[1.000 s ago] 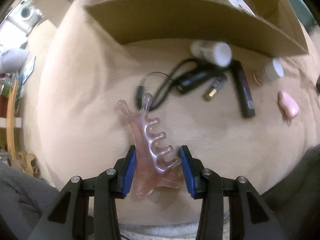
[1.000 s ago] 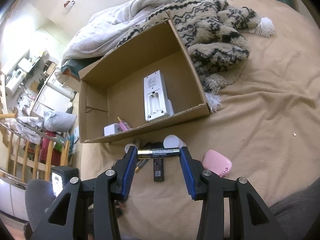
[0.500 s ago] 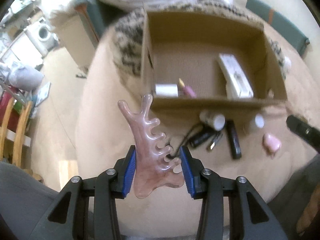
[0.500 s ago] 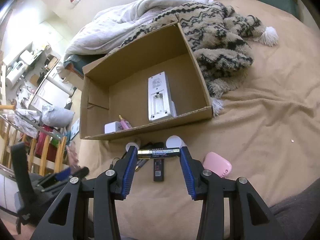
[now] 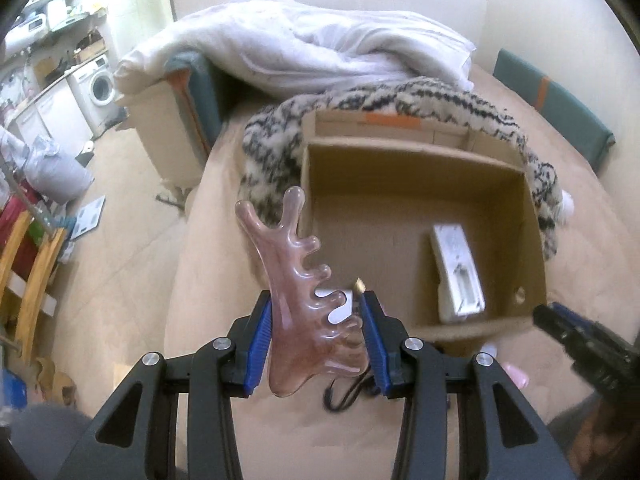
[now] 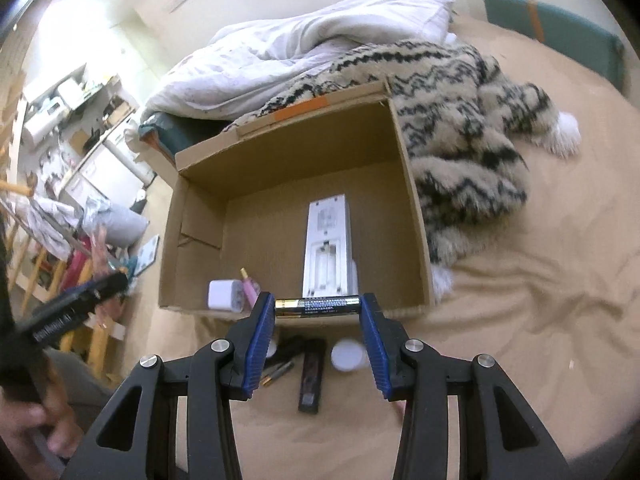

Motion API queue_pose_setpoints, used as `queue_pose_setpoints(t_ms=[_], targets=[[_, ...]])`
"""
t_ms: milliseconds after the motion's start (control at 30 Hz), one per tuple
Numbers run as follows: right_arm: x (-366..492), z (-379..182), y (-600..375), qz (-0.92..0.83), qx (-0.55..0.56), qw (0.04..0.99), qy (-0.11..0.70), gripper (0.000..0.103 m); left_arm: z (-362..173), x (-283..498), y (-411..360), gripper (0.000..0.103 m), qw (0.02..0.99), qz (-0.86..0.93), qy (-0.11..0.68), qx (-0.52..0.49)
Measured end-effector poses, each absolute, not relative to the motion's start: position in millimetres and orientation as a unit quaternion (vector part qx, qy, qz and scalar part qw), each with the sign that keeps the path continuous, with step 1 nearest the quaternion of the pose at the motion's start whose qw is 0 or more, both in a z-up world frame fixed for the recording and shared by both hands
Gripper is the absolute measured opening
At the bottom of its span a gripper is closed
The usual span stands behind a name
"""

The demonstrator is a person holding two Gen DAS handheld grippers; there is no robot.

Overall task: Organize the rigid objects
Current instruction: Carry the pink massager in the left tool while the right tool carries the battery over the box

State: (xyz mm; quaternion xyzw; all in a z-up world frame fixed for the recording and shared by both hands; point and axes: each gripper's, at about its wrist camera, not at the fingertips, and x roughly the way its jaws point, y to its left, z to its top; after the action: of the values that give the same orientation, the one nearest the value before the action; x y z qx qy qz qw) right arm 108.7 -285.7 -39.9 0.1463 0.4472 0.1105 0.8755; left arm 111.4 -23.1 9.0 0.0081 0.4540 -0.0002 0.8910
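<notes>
The left claw [image 5: 316,330] is a black frame of angular plastic links with triangular cut-outs, joined by round silver screw heads set in a row across the linkage. Each of its two fingers [image 5: 259,340] carries a ribbed blue pad on the inner face. The right claw [image 6: 318,330] has the same build: black links, four silver screws, ribbed blue pads. Seen from the right wrist camera, the left claw's black body bears white lettering along its side, too blurred to read. A hand [image 6: 28,424] wraps its handle at the lower left edge, with grey cloth beside it.
</notes>
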Motion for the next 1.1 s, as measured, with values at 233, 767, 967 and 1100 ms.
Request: queue_pose_setpoints(t_ms=[233,767,967,1100], targets=[[145,-50,-283,0.11,0.118,0.875,0.456,0.046,2,149,-48,0.039,0.884,-0.011,0.466,0.028],[165,-83,-287,0.08,0.127,0.847,0.51,0.046,-60,190,-86,0.039,0.857,-0.017,0.508,0.082],[170,-87,-287,0.073,0.127,0.843,0.517,0.046,-74,198,-90,0.039,0.851,-0.011,0.516,0.093],[171,-87,-285,0.071,0.12,0.843,0.519,0.046,-82,200,-92,0.039,0.847,-0.01,0.523,0.099]])
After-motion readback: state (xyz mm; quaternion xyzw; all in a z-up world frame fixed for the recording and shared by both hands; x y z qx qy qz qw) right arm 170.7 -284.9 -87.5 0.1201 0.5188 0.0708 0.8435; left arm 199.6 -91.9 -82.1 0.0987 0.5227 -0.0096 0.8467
